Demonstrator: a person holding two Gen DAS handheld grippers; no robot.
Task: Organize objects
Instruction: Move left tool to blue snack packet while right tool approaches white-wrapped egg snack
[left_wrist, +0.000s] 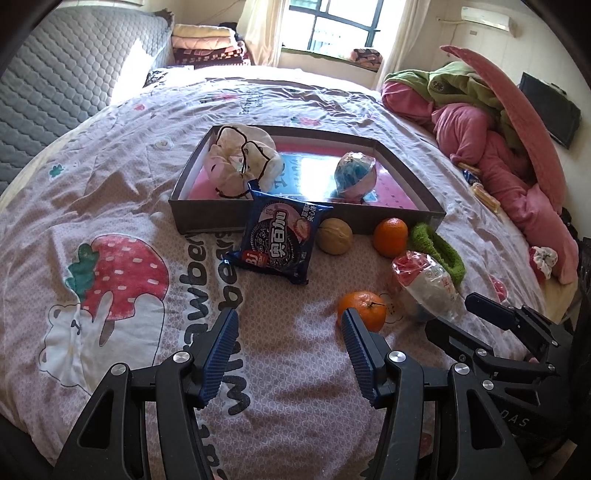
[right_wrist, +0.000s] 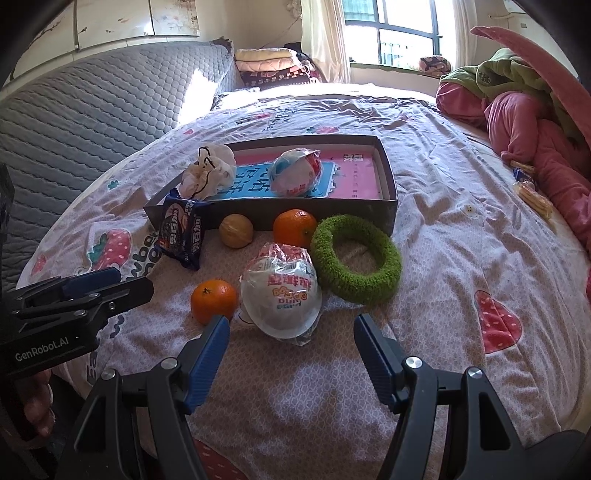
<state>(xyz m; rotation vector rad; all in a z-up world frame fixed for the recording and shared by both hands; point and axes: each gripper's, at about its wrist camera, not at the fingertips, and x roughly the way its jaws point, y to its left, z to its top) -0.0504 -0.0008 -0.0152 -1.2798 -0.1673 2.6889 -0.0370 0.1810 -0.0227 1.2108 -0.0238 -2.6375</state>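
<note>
Half hidden in the left view behind the wrapped ball (left_wrist: 428, 286): green ring (left_wrist: 439, 247). Snack packet (left_wrist: 279, 236) covering part of the box (left_wrist: 402, 218) wall. Cut off at the lower left edge of the right view: a hand (right_wrist: 37, 402). Too small to identify: packets (right_wrist: 532, 192) beside the pink bedding (right_wrist: 546, 136).

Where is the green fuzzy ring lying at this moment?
In the right wrist view the green fuzzy ring lies flat on the bedspread, right of centre, in front of the box, beside an orange and the wrapped ball.
</note>
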